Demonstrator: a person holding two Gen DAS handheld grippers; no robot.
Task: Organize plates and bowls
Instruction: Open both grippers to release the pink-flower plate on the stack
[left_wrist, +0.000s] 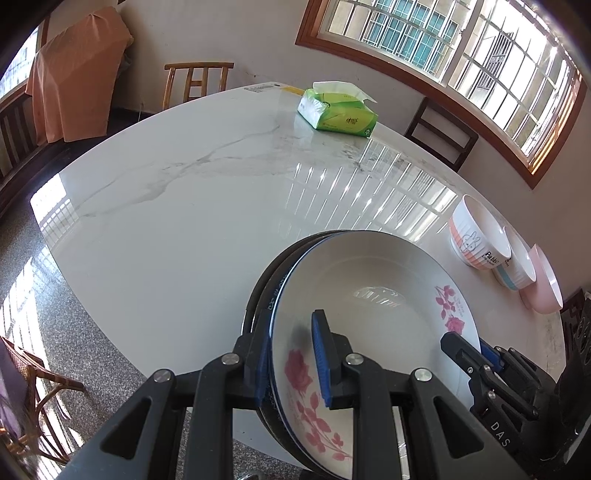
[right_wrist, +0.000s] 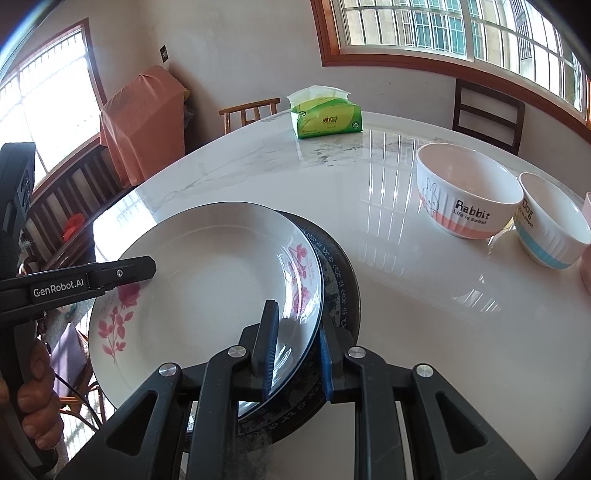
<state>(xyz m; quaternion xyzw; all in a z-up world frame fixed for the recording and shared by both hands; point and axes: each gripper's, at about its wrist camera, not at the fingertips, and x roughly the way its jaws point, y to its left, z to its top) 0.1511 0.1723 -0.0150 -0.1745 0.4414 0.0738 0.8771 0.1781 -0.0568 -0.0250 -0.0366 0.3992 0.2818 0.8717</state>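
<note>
Both grippers' fingers (left_wrist: 320, 354) clamping stacked plates (right_wrist: 207, 280), seemingly three

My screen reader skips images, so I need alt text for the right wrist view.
The right gripper clamps the rim of a rose-patterned plate stacked on dark plates on a marble table. The left gripper grips the opposite rim; bowls stand right.

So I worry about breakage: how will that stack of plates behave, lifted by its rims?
The stack of plates looks glazed and glossy, so the rims may slip in the left gripper and right gripper. Ceramic is stiff but probably chips easily. The plates sit offset, so the top one could slide.
</note>
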